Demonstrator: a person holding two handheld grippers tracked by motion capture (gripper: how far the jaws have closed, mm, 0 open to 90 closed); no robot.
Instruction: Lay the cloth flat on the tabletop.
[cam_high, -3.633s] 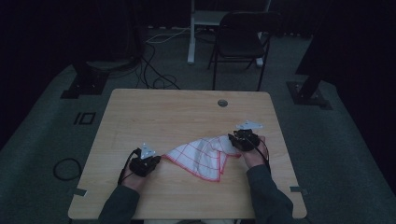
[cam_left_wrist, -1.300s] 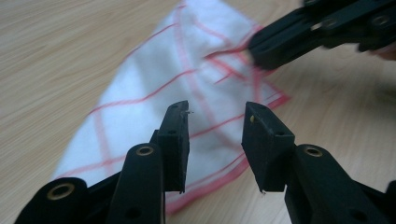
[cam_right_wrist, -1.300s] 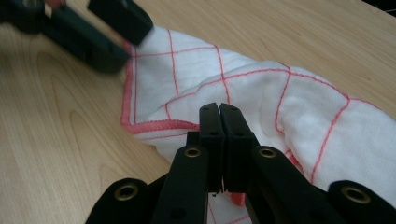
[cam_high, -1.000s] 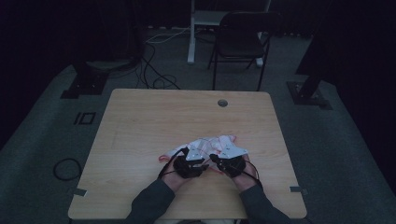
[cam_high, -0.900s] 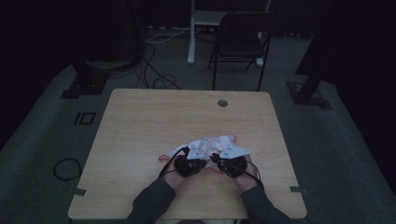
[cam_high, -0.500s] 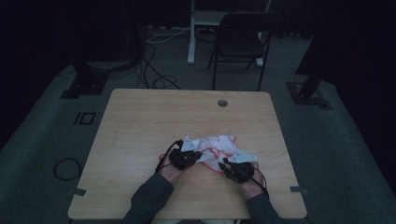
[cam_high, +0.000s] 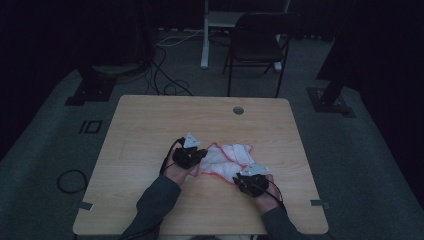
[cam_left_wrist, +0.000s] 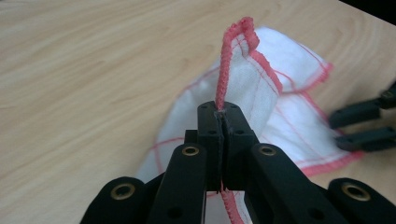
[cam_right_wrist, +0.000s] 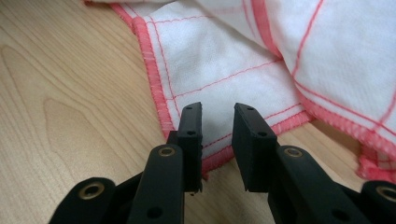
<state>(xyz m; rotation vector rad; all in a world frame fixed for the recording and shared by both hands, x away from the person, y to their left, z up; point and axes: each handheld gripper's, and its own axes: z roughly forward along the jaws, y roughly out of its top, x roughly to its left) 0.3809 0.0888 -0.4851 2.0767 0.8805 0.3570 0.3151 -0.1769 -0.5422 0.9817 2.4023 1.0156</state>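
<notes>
Red-hemmed white cloth (cam_left_wrist: 261, 93), no readable writing, wooden table (cam_high: 150, 125)

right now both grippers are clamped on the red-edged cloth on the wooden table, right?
Not quite. Only the left gripper is clamped on the cloth, pinching its red hem, as the left gripper view shows. The right gripper has its jaws apart over a corner of the cloth, gripping nothing, as the right gripper view shows. The cloth does lie on the wooden table.
</notes>
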